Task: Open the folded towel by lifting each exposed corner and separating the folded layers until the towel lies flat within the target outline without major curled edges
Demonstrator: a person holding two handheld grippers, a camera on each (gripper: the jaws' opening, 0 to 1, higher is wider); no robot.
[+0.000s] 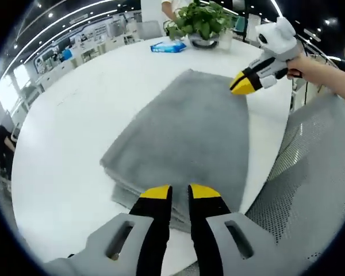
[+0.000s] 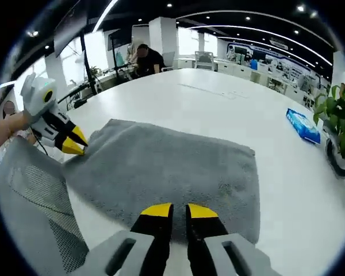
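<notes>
Grey towel [image 1: 184, 132], folded in layers, lies on the white round desk [image 1: 63, 144] near its edge. Left tongs [image 1: 180, 191] narrow, tips at the towel's near edge, gripping nothing visible. Right tongs [image 2: 180, 210] likewise narrow at the opposite edge. Mesh chair [image 1: 310, 172] beside desk.

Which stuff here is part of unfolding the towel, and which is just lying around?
Job: towel, left gripper, right gripper, table.
Lying about: plant, blue packet, mesh chair.
</notes>
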